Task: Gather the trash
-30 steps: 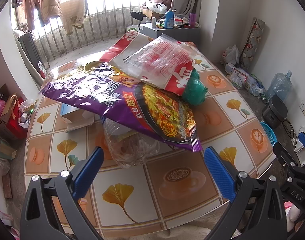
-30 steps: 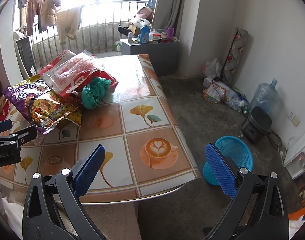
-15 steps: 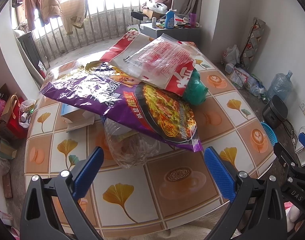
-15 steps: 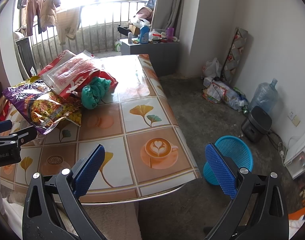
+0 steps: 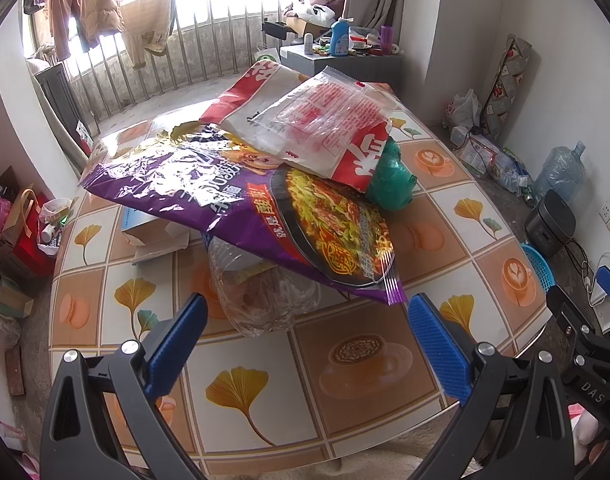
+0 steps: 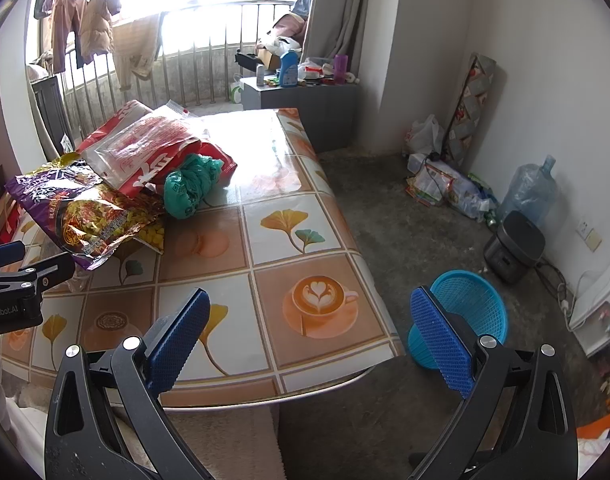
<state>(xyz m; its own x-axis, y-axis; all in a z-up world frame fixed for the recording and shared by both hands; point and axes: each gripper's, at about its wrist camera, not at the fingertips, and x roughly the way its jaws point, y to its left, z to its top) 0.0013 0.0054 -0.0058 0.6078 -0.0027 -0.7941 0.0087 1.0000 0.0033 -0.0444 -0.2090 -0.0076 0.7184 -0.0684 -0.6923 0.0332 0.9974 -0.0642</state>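
Note:
Trash is piled on the patterned table: a purple snack bag, a red and white bag with a clear wrapper on top, a crumpled green bag, and a clear plastic bottle under the purple bag. My left gripper is open just in front of the bottle, empty. My right gripper is open and empty over the table's near right corner. A blue basket stands on the floor to the right of the table.
A flat cardboard box lies under the purple bag's left side. On the floor at right are a black cooker, a water jug and bags of clutter. A grey cabinet stands behind the table.

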